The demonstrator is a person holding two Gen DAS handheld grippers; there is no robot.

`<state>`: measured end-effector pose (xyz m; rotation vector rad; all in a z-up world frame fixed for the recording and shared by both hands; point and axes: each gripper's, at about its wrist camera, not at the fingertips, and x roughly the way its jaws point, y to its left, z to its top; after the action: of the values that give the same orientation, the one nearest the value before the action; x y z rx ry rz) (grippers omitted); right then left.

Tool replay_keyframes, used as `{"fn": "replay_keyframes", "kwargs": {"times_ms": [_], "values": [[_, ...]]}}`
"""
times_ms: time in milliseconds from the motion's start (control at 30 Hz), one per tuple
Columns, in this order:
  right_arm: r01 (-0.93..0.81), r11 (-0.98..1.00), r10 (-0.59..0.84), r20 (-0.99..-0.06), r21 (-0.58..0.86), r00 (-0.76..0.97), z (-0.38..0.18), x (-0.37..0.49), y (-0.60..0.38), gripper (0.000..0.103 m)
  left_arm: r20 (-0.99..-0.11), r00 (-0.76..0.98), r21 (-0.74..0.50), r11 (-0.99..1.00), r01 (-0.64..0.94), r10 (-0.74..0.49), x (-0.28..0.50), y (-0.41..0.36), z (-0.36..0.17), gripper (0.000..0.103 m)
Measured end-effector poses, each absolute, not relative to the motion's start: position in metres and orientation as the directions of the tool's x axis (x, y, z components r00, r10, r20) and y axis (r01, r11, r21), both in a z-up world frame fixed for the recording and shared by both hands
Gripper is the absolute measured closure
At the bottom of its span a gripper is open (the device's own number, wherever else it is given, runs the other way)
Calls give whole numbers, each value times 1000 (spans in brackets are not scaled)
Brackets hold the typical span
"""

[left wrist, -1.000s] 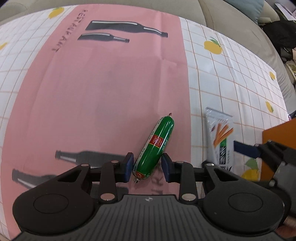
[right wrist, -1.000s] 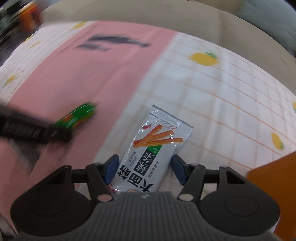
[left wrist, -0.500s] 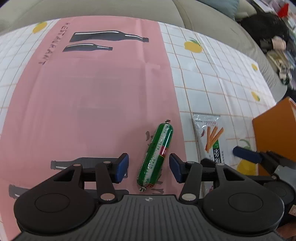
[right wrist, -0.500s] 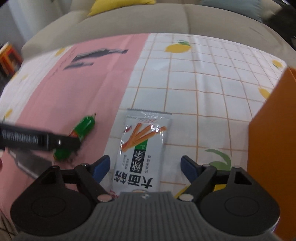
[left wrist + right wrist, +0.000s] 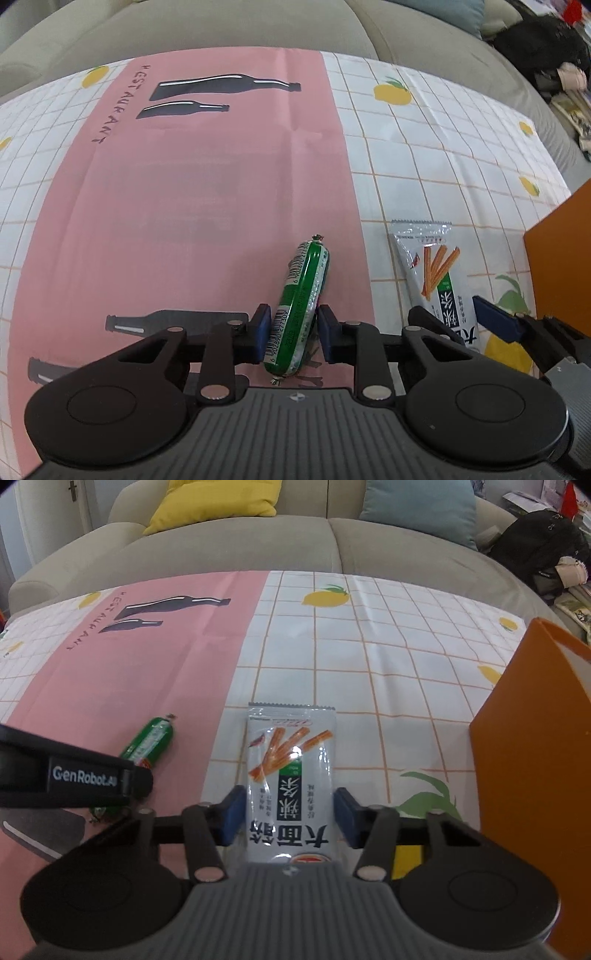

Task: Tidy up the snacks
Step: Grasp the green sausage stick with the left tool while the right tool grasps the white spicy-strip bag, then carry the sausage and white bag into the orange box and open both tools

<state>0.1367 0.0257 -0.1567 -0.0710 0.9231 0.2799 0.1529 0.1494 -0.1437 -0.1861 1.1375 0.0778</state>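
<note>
The left gripper (image 5: 291, 332) points steeply down over the green sausage (image 5: 301, 302), its jaws closing with the blue pads at the sausage's sides. To the sausage's right, the right gripper (image 5: 290, 814) angles down, jaws closing on the snack packet (image 5: 291, 775) between them.

"RESTAURANT" runs along the pink tablecloth (image 5: 192, 206) | sausage (image 5: 300, 306) wrapper shows a barcode, digits too small to trust | snack packet (image 5: 291, 775) bears big Chinese characters | "GenRobot.AI" on the left gripper (image 5: 85, 777) body
</note>
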Motion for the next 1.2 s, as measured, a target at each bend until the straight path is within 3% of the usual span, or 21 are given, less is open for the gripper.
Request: {"fn": "replay_keyframes", "kwargs": {"times_ms": [700,1200], "values": [[-214,931,365,-751,296,551,-104,113,-12,58,-840,511,-357,895,-269,-181,114,161,-103,78],[-234,901,428,-663,365,614,-34,73,-65,58,-710,610,-529,839,-131,-352,100,122,-25,79]]}}
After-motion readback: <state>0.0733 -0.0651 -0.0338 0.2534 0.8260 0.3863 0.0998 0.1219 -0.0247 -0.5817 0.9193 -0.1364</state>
